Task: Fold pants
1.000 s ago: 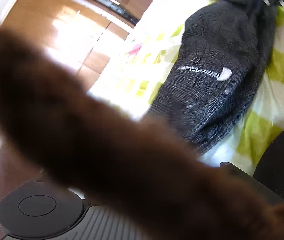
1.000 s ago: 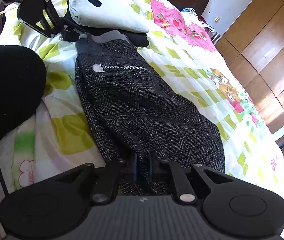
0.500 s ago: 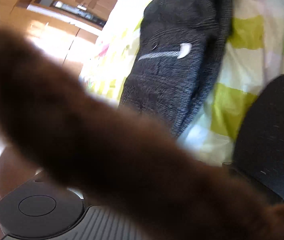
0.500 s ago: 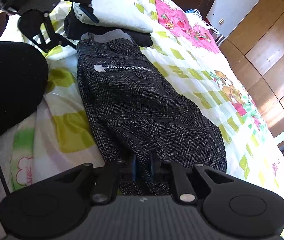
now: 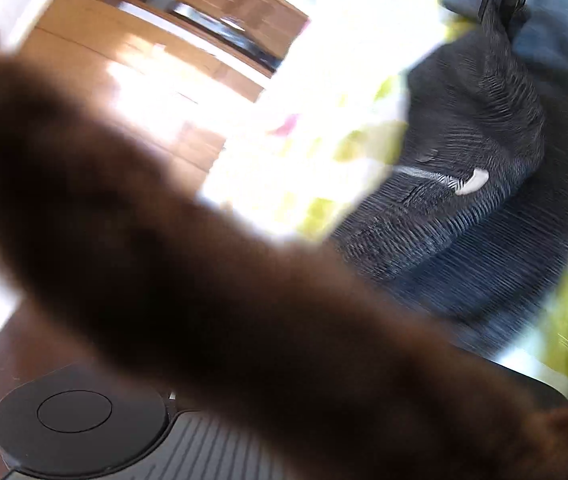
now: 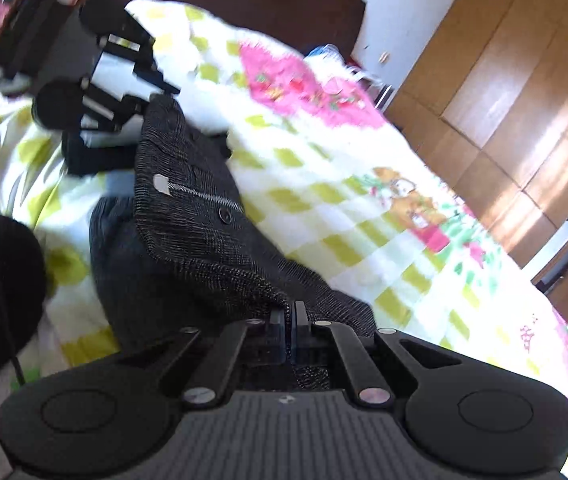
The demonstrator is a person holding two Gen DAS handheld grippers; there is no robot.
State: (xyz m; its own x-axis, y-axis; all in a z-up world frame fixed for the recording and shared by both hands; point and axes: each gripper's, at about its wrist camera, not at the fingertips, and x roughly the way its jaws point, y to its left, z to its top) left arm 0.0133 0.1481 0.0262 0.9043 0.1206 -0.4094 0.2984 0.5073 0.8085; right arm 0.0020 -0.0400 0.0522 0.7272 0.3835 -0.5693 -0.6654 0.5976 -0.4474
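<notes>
Bed quilt [image 6: 364, 208] carries the pants [image 6: 188, 240], lying lengthwise down its middle, waistband at the far end, pocket zip up. Dark woven cloth: looks soft, fairly heavy, will drape and sag, not slippery. Right gripper [image 6: 293, 312] is clamped on the near hem edge, fabric tented off the quilt. Left gripper [image 6: 152, 100] sits at the waistband, jaws closed, probably on the cloth; its own camera is blocked by a blurred brown sleeve [image 5: 204, 300]. Best holds: the 2 ends, hem and waistband.

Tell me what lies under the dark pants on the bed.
The pants lie on a checked bedspread, yellow-green and white, which shows all round them. A lifted fold shows only more pants fabric. The bedspread directly beneath is covered.
</notes>
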